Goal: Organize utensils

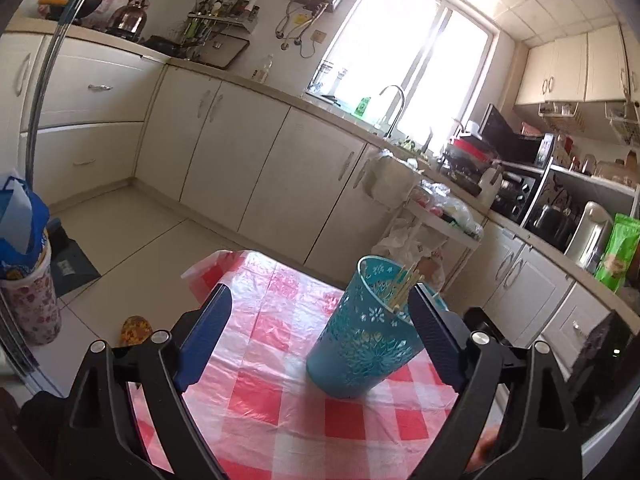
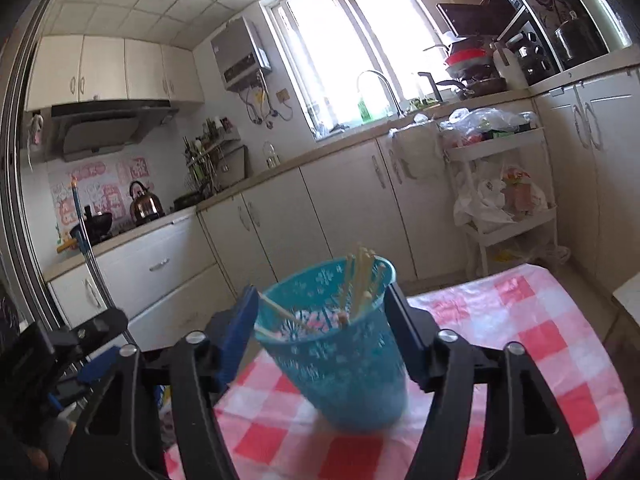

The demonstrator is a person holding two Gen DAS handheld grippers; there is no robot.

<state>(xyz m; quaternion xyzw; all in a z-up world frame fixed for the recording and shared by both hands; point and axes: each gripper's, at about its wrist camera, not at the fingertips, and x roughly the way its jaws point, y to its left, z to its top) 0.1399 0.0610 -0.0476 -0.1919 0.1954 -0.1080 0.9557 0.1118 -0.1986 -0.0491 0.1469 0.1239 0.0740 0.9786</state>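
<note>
Item: teal perforated utensil holder (image 1: pixel 362 344), upright on a table under a red-and-white checked cloth (image 1: pixel 280 400), holding a bundle of pale chopsticks (image 2: pixel 362 280) that lean against its rim. Left gripper (image 1: pixel 320 320): jaws spread wide, holder near its right finger, no contact visible. Right gripper (image 2: pixel 320 320): jaws parted, straddling the holder, pads apparently clear of its wall. Background: kitchen cabinets (image 1: pixel 248 152).

Kitchen: red-and-white checked tablecloth (image 1: pixel 280 412); cream base cabinets (image 1: pixel 256 152); bright window (image 1: pixel 408 52); curved tap (image 1: pixel 394 108); kettle (image 2: pixel 144 200) on hob; wall-mounted water heater (image 2: pixel 240 54); white trolley (image 2: pixel 508 184) holding plastic bags; floral bin (image 1: pixel 30 296) on floor
</note>
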